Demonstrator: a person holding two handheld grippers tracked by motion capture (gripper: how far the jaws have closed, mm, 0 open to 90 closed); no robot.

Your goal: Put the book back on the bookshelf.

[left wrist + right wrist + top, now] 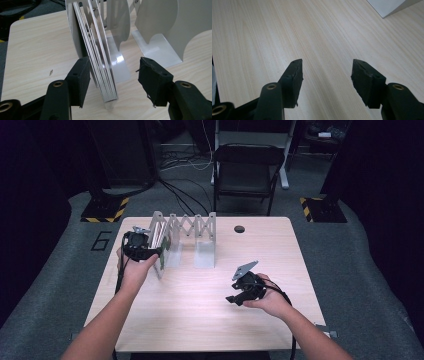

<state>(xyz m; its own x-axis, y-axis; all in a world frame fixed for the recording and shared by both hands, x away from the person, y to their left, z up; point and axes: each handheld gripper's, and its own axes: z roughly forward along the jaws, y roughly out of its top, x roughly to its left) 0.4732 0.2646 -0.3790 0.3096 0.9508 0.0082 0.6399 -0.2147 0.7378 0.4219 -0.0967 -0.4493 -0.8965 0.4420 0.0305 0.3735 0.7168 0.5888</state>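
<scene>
Thin flat book (100, 57), white page edges, stands upright in the leftmost slot of the grey sheet-metal accordion rack (192, 237), far-left on the pale wood-grain worktop (200, 320). My left gripper (113, 75) straddles the book, jaws apart; left pad just beside the cover, contact unclear, right pad well off it. Right gripper (327, 75) open and empty over bare worktop. Grey carpet, black chair (247, 172) and cables behind.

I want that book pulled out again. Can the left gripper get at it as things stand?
Probably yes: the left gripper already has its open jaws either side of the book in the rack, nothing between.
</scene>
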